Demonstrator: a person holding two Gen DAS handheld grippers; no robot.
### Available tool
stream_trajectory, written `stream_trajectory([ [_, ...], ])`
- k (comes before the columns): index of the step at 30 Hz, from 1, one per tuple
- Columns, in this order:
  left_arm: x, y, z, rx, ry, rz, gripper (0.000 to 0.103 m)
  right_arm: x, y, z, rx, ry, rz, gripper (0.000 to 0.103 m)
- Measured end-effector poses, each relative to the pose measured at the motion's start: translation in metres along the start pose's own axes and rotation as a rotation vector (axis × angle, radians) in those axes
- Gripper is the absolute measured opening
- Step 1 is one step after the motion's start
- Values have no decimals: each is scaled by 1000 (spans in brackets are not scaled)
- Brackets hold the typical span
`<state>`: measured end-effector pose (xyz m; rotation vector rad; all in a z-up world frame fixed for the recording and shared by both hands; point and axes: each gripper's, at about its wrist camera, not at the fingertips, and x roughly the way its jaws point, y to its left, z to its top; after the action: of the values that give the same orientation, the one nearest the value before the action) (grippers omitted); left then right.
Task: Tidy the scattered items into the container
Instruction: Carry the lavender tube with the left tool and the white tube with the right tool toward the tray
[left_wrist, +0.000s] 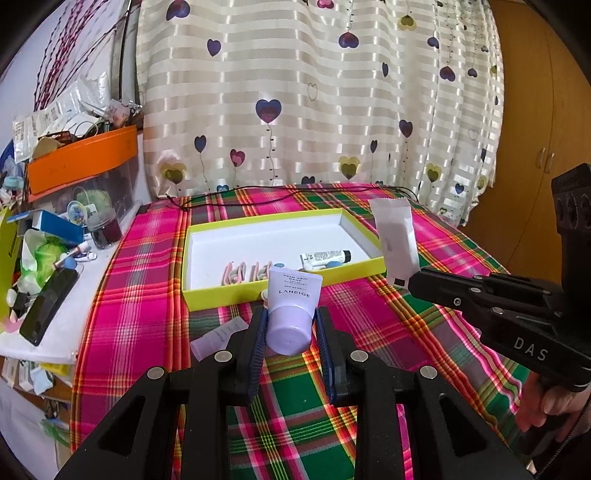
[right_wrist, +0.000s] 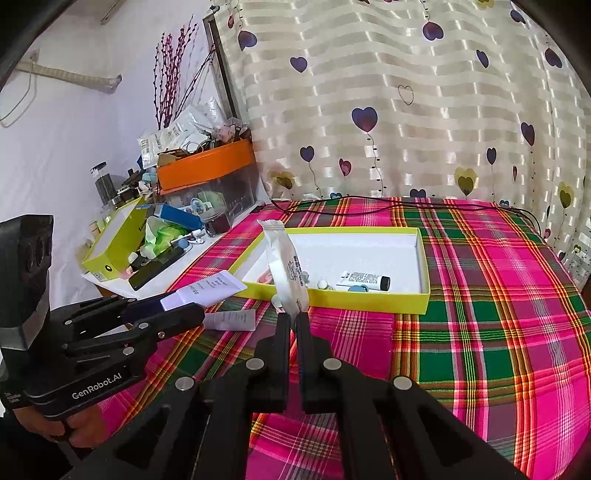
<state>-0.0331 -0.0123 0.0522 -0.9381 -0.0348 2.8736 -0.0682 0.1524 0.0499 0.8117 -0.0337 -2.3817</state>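
My left gripper (left_wrist: 290, 321) is shut on a lavender Laneige tube (left_wrist: 291, 306), cap toward the camera, held above the plaid cloth just in front of the yellow-rimmed box (left_wrist: 280, 293). My right gripper (right_wrist: 294, 318) is shut on a white sachet (right_wrist: 286, 269) that stands upright before the box's near wall (right_wrist: 369, 297). In the left wrist view the sachet (left_wrist: 397, 240) hangs at the box's right corner. Inside the box lie pink hair clips (left_wrist: 236, 275), a small white tube with a black cap (right_wrist: 364, 279) and small blue and white bits.
Another small white tube (right_wrist: 231, 319) lies on the cloth left of the right gripper. A cluttered side table (left_wrist: 55, 236) with an orange-lidded bin (left_wrist: 83, 158), a phone and packets stands to the left. A black cable (right_wrist: 369, 203) runs along the table's far edge before the curtain.
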Motion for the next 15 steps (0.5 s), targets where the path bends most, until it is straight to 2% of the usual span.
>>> stream_trajectory([
  [15, 6, 3, 9, 7, -9, -1, 27, 9, 2, 12, -21, 1, -14, 3],
])
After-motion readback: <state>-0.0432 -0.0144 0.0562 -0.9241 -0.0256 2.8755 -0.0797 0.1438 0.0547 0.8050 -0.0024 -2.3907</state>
